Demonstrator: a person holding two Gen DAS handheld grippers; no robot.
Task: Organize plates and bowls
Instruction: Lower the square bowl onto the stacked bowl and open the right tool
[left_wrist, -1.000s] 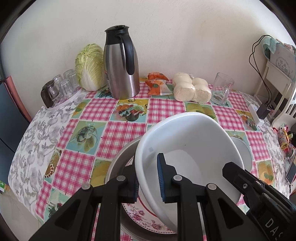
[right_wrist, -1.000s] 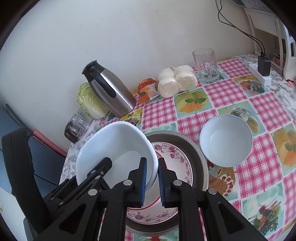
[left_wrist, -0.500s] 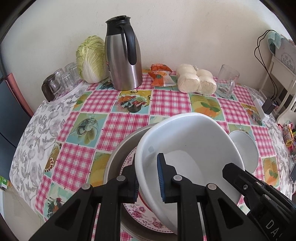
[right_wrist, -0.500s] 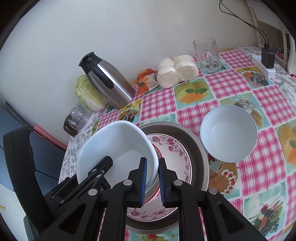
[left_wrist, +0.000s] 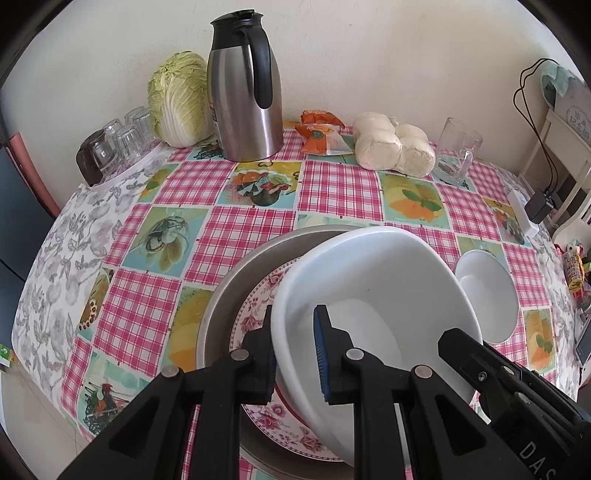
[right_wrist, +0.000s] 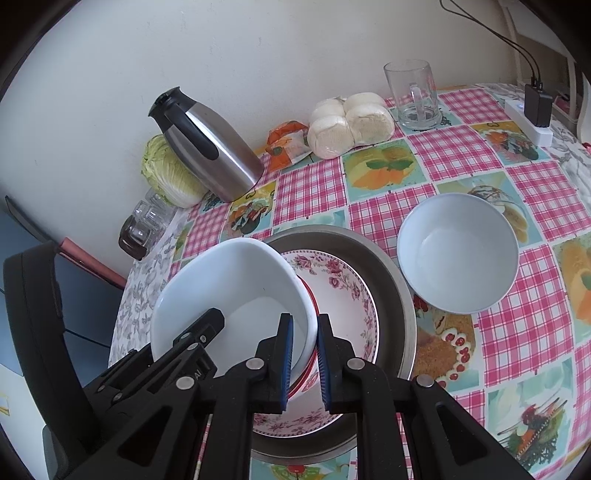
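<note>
Left wrist view showed the left gripper clamped on the near-left rim of a large white bowl, one pad outside the wall and one inside. From the right wrist view the right gripper was clamped on the same bowl's rim at its right side, so the two held it tilted between them. The bowl hung over a floral plate that lay inside a wide grey metal pan; whether the bowl's underside touched the plate could not be told. Just right of the pan a smaller white bowl stood upright on the checked tablecloth, apart from the held one. Farther back, along the wall, stood a steel thermos jug with a cabbage to its left and a cluster of drinking glasses at the far left edge. Right of the jug lay an orange snack packet, a bag of white buns, and a clear glass mug.
</note>
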